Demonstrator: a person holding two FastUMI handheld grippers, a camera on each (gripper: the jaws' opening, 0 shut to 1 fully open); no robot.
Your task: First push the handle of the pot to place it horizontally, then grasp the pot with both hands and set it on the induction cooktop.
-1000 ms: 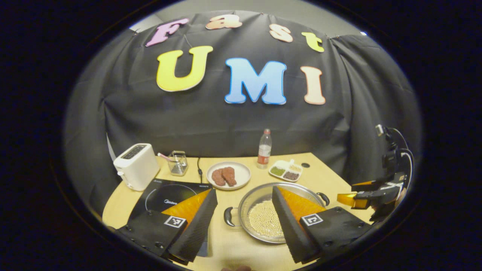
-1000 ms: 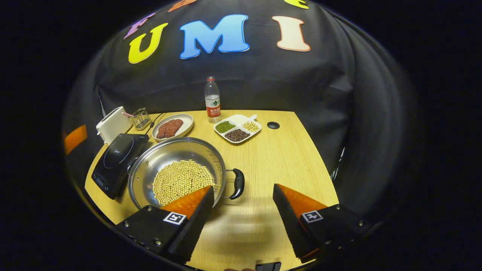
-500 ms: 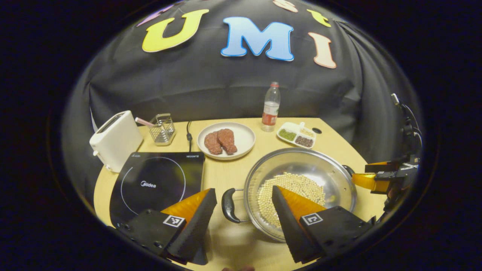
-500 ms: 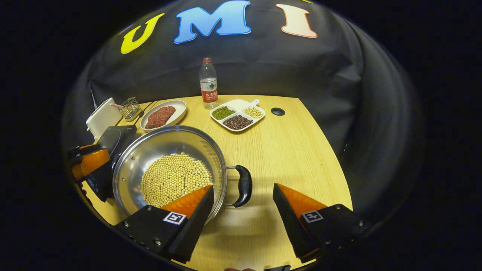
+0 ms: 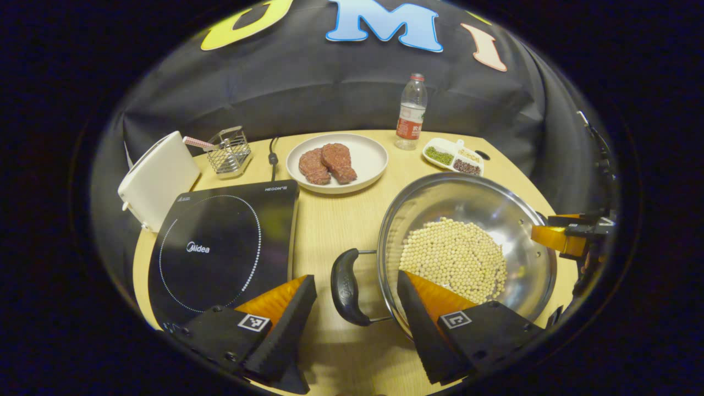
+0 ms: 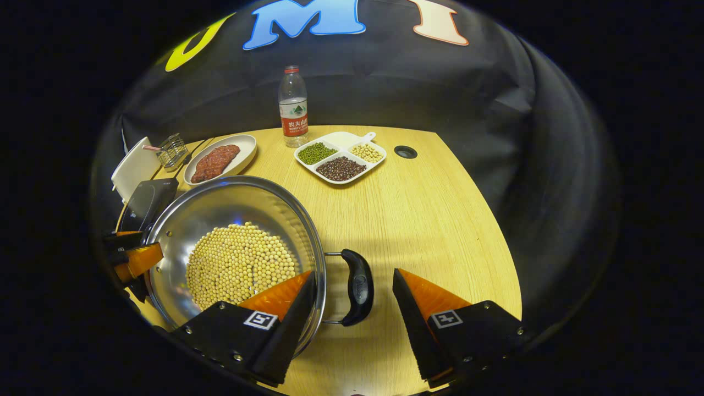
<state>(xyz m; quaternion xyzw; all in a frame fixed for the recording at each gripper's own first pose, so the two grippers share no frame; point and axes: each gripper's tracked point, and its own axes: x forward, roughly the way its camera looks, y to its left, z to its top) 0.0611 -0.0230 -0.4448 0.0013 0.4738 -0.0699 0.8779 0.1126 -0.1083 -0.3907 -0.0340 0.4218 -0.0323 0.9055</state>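
1. Round stainless steel pot [image 5: 467, 242] w/ pale soybeans [image 5: 454, 259] sits on the wooden table [image 6: 418, 220], just right of the flat black induction cooktop [image 5: 225, 247], not on it.
2. Left gripper [image 5: 355, 316]: fingers wide, straddling the pot's black left handle [image 5: 344, 286], no grip yet.
3. Right gripper [image 6: 352, 316]: wide too, around the pot's black right handle [image 6: 357, 286].
4. Risks: uneven closing or lift tilts the pot, beans spill; a finger catches the rim, not the handle.
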